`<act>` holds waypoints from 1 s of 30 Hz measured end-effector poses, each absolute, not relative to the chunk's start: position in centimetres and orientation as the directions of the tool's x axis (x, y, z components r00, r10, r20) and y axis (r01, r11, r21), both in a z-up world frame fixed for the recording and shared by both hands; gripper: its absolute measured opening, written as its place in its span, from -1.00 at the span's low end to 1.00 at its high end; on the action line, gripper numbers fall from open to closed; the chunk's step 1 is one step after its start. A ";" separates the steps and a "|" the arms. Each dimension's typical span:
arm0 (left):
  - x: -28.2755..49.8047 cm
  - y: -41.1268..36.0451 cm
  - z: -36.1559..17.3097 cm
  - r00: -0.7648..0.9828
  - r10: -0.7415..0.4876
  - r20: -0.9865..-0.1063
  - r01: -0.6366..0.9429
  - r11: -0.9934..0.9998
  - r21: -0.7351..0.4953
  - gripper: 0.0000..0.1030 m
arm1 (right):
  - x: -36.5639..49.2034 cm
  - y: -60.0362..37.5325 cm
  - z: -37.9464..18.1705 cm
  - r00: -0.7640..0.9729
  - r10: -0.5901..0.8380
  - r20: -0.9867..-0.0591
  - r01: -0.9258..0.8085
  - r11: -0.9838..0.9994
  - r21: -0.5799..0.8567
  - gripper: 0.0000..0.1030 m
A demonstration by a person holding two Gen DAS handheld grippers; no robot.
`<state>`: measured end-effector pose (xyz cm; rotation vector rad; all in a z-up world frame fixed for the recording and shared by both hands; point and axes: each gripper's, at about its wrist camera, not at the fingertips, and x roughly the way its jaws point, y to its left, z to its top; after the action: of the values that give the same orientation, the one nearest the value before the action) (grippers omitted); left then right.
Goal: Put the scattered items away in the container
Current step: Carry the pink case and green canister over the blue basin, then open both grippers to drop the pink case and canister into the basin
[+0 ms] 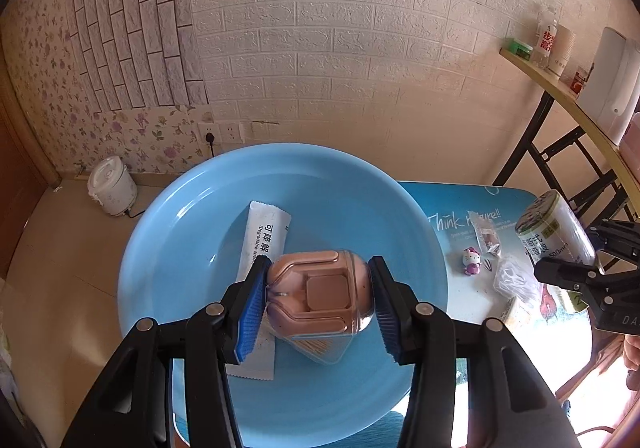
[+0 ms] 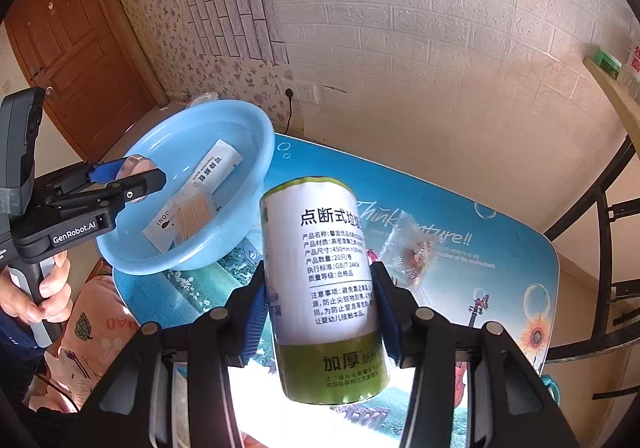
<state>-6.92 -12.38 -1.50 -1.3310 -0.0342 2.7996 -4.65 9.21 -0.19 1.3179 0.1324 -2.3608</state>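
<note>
The left gripper (image 1: 319,294) is made of black plastic arms with round silver screws at the joints, and its two fingers have bumpy blue rubber pads (image 1: 251,322). The right gripper (image 2: 319,310) looks the same, black with blue pads and silver screws. From the right camera, the left tool has white letters, "GenRobot.AI", on its black side, a grey handle held by a hand (image 2: 38,294), and a dark blue sleeve.

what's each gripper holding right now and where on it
Left gripper: toothpick jar, clamped by its sides near the lid. Right gripper: trash bag roll, clamped across its middle.
</note>
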 end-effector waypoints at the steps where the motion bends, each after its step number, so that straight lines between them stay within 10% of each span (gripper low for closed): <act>1: -6.9 -12.7 -1.6 -0.630 0.041 -0.775 -0.021 -0.999 -0.035 -0.08 | -4.7 8.5 -0.2 -0.452 -0.327 -0.830 0.420 -0.899 0.125 -0.04; 30: -6.9 -19.6 -4.5 -0.589 -0.010 -0.808 0.054 -0.998 -0.027 -0.08 | -5.2 -3.8 -1.8 -0.380 -0.412 -0.828 0.533 -0.829 0.168 -0.04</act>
<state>-6.92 -19.58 -4.48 -1.4396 -0.0775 2.8321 -5.19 -3.82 -1.75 1.2786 0.1700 -2.2147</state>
